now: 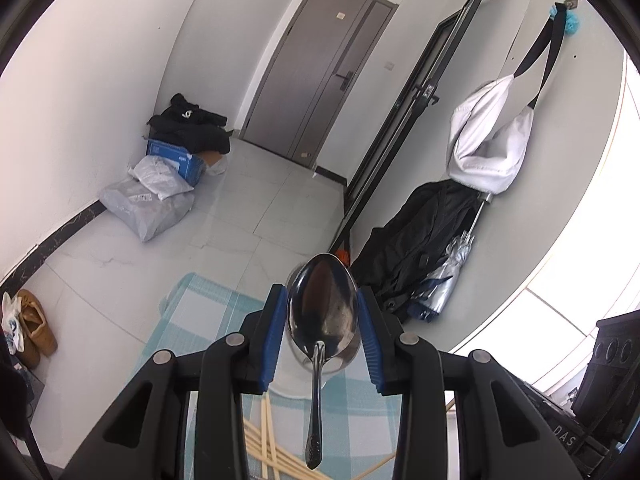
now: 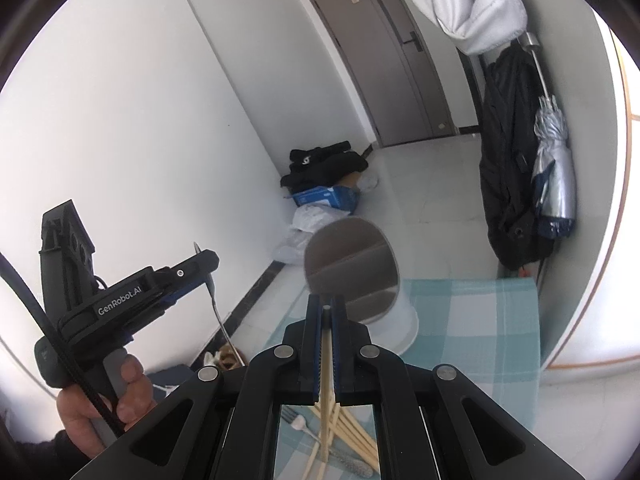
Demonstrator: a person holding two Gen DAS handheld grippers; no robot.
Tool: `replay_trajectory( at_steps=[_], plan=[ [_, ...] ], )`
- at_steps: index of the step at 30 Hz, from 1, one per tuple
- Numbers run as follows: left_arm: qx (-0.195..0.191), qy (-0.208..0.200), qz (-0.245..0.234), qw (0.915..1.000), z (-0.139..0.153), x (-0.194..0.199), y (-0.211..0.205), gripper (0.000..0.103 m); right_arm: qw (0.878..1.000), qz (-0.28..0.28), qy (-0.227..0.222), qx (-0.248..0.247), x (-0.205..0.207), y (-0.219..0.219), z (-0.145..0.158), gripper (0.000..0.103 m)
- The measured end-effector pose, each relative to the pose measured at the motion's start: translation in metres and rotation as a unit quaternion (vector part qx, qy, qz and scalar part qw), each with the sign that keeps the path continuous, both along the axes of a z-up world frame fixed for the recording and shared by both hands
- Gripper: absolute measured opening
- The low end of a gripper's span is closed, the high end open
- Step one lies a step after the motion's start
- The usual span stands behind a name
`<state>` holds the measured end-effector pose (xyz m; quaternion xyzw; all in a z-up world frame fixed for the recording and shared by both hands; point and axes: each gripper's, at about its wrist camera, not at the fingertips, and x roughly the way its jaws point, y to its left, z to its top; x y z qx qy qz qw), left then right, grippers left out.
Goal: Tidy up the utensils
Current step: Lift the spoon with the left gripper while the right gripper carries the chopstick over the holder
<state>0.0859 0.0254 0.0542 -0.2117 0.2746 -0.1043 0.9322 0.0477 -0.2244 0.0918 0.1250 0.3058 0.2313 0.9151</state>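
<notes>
White walls and pale floor tiles surround a blue-checked cloth [image 2: 472,320], which carries a white cup [image 2: 396,320] near its far edge. At six o'clock in both wrist views, wooden chopsticks [image 2: 352,436] and a fork [image 2: 298,424] lie crossed on the cloth. At nine o'clock in the right view, the left gripper [image 1: 322,320] pinches a metal spoon [image 1: 322,312] by its bowl, handle hanging. The right gripper [image 2: 327,312] is clamped tight on one chopstick [image 2: 326,360].
</notes>
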Motion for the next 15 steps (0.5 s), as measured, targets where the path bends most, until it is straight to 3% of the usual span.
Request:
replay_trajectory(
  at_steps=[9,15],
  plan=[
    [-0.009,-0.028,0.006,0.9995,0.030,0.033,0.003,0.031,0.999,0.005,-0.048,-0.001,0.038,0.009,0.058,0.004],
    [-0.020,-0.038,0.020,0.9989,0.040,0.062,0.008,0.031,0.996,0.023,-0.079,-0.035,0.080,0.024,0.086,0.004]
  ],
)
